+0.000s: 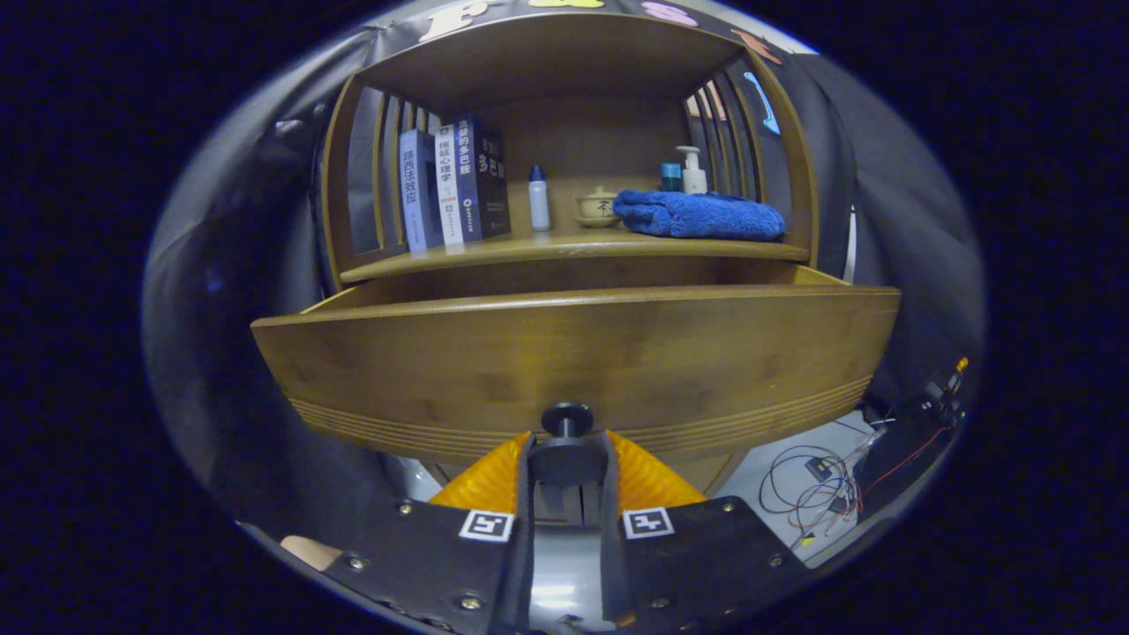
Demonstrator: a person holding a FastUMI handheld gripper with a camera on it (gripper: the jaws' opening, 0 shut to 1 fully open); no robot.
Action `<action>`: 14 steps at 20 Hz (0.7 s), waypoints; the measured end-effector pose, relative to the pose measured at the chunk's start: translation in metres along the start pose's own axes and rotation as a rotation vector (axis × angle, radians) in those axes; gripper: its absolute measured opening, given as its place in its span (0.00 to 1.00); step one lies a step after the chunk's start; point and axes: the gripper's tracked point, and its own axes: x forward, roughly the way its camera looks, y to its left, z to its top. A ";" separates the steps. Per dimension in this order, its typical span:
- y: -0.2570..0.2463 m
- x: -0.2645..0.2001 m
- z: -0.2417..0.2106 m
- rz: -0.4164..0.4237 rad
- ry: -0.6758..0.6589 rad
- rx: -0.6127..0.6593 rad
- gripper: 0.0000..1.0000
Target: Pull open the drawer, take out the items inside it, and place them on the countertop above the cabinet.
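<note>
- Drawer (573, 353) is pulled out toward the camera; its front panel runs side to side, square across the tool's line of reach.
- Knob (567, 420) sits low and centred on that panel, dead ahead of the tool (567, 463), right at the fingertips.
- Tool is narrowed to a slim gap. Knob's dark base seems to sit between the two fingers (483, 481), w/ the knob head poking up just past the tips. Looks like both fingers bear on it, but contact itself is hard to confirm.
- Drawer's inside: can't see in. Top edge of the front panel hides the contents from this low angle, so items inside = unknown.
- Counter (573, 247) lies just above and behind the open drawer. It carries books (454, 181), a small white bottle (539, 198), a little cup (597, 206), a folded blue towel (697, 215) and a pump bottle (693, 169) behind the towel.
- Pose: tool level, pointed straight at the panel, low, roughly at knob height.
- Judgement: pull step looks about done; next needs release, lift above the panel's top edge, then reach down into the drawer. Free counter spot seems to be near the front edge, mid-left.
</note>
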 end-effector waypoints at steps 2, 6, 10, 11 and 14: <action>0.000 -0.009 -0.009 0.002 0.033 0.009 0.31; -0.001 -0.027 -0.023 0.008 0.055 -0.019 0.31; -0.001 -0.032 -0.025 0.013 0.070 -0.016 0.31; -0.001 -0.032 -0.025 0.011 0.070 -0.017 0.31; -0.001 -0.032 -0.026 0.022 0.072 -0.020 0.31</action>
